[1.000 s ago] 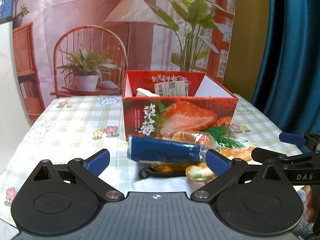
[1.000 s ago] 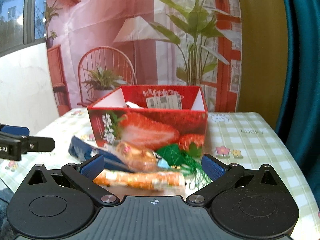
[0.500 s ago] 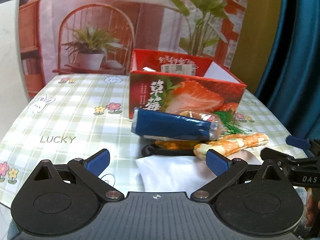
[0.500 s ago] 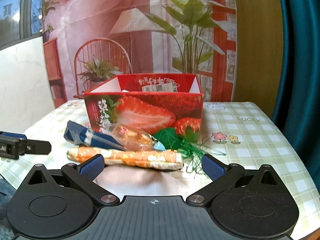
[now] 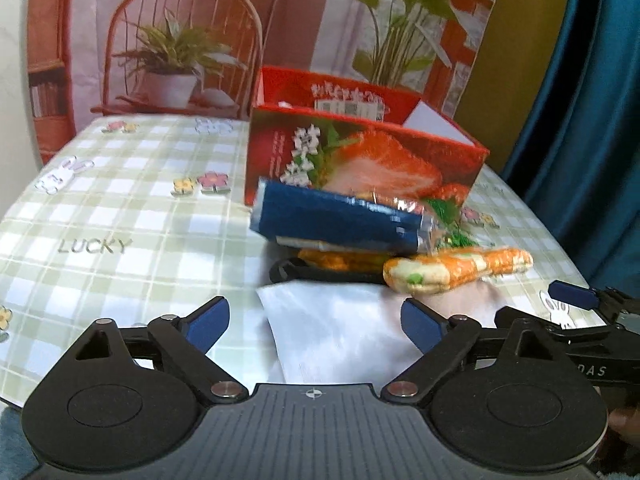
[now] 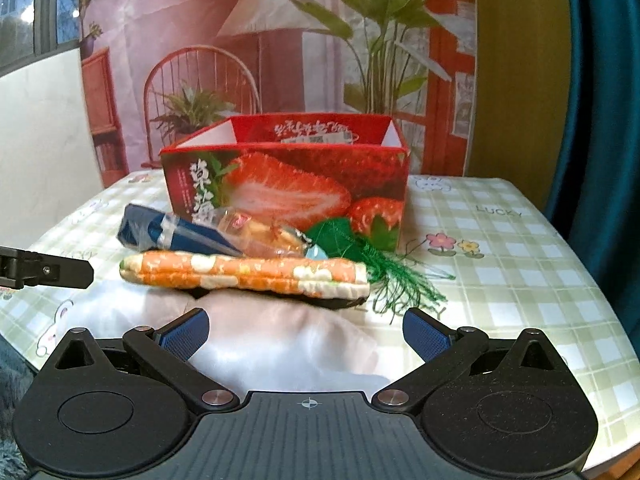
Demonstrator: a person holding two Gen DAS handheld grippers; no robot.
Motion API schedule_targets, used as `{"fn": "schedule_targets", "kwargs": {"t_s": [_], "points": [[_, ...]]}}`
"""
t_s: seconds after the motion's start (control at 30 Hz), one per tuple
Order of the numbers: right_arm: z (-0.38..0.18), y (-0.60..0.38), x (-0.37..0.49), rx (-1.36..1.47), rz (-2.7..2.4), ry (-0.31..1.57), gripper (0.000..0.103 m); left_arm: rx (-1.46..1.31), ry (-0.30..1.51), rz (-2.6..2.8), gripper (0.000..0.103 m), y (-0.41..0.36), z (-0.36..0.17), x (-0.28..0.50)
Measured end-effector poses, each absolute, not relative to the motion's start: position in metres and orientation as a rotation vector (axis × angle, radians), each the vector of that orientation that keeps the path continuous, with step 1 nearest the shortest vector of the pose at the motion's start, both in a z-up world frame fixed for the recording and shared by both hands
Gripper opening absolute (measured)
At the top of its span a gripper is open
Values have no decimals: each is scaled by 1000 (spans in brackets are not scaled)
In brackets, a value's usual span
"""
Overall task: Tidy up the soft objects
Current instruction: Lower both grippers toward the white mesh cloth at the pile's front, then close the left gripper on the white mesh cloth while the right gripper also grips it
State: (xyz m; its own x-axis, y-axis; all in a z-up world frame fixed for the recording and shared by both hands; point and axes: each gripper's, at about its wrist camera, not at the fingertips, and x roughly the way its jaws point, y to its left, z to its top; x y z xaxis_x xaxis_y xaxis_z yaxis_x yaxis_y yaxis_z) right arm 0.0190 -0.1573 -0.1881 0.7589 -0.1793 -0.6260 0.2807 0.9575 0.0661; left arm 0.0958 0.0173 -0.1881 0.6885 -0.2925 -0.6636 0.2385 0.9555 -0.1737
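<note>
**Both grippers spread over the white cloth**

Left gripper, jaws just narrowing a touch yet wide apart, nothing pinched, hangs above the white cloth. Right gripper gapes too, empty. Beyond lies the carrot plush, blue packet stacked behind, strawberry box at back on the checked tablecloth.

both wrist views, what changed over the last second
Both grippers came down toward the white cloth at the table's near edge. The left gripper has just been closing slightly, with nothing gripped; the right gripper is open. The pile and strawberry box stayed put.
</note>
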Motion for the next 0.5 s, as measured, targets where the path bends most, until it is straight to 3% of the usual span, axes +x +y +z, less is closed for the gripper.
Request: {"fn": "schedule_targets", "kwargs": {"t_s": [0.13, 0.5], "points": [[-197, -158, 22, 181, -250, 691, 102, -100, 804, -318, 89, 16, -202, 100], [-226, -158, 37, 212, -212, 757, 86, -108, 873, -388, 76, 4, -234, 115]]}}
